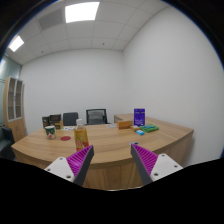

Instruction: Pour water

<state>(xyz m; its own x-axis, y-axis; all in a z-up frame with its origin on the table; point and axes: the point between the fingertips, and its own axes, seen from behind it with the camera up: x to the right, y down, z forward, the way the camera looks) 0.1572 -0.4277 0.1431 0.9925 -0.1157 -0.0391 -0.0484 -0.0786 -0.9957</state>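
Hand-held gripper [110, 158] nearest, fingers spread wide, nothing between them, touching nothing. Bench [110, 140] near edge just beyond the fingertips, bare wood ahead. Amber bottle [81, 135] beyond the left finger, cup [50, 131] further left. Purple box [139, 117] far right, chairs [96, 115] behind.

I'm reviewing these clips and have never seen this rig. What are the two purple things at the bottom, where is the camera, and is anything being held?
The purple pieces are the pads on the two fingers of a handheld gripper; a person carries it. The camera rides on it, looking forward along the fingers. The fingers are open and hold nothing. Beyond them is a wooden table in a meeting room, with an amber bottle, a blue box and a few smaller items I cannot identify. Chairs stand behind it.
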